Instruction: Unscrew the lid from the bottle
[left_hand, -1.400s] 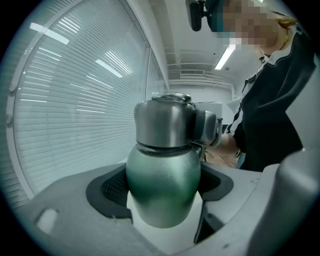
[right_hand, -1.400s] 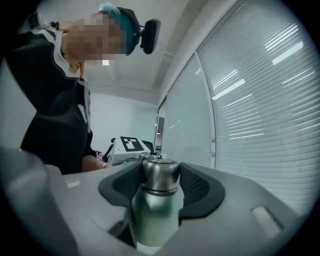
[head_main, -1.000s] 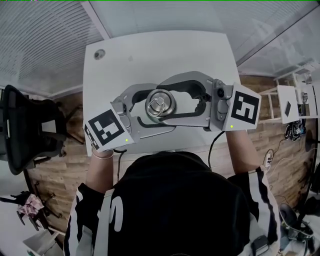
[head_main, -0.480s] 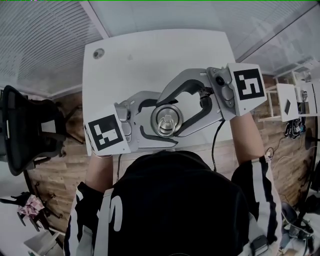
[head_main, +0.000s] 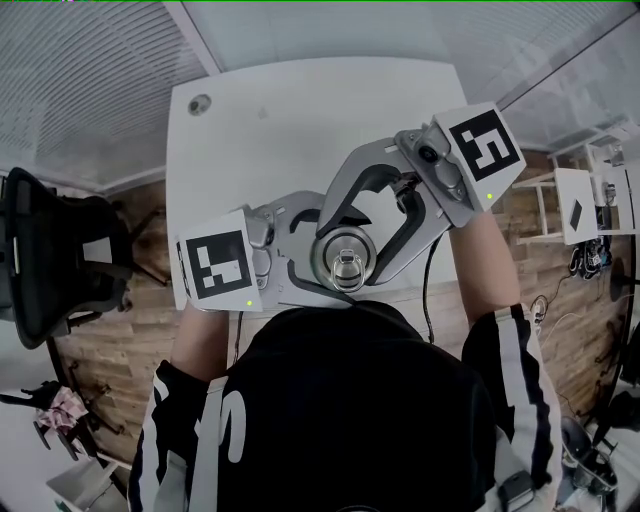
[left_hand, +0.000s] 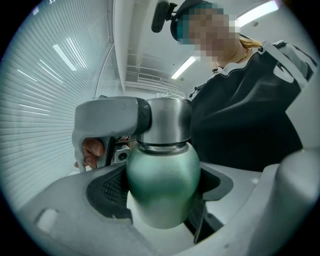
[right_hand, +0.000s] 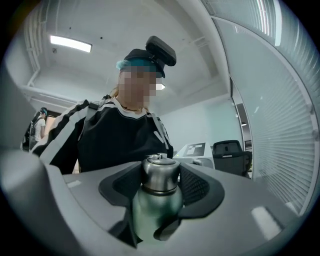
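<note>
The left gripper (left_hand: 159, 194) is clamped on the rounded green body of the bottle (left_hand: 162, 172), its dark pads pressing both flanks at lower centre of the left gripper view. Directly above, the right gripper (right_hand: 161, 184) is closed on the steel lid (right_hand: 160, 174), pads bearing on either side of the cap. One of its grey jaws also shows in the left gripper view, at the lid's left side.

From the head view the two tools meet at lower centre of the frame, just above the person's (head_main: 370, 410) dark top. The ringed top of the lid faces up at the near edge of the white table (head_main: 300, 120). Whether the bottle's base rests on the table cannot be told.

The lid still sits on the neck, with only a thin bright seam beneath it and no thread showing. On this evidence both grips are set and the unscrewing is at most in its early turns. The twisting free and the lifting away of the lid remain to be done.
</note>
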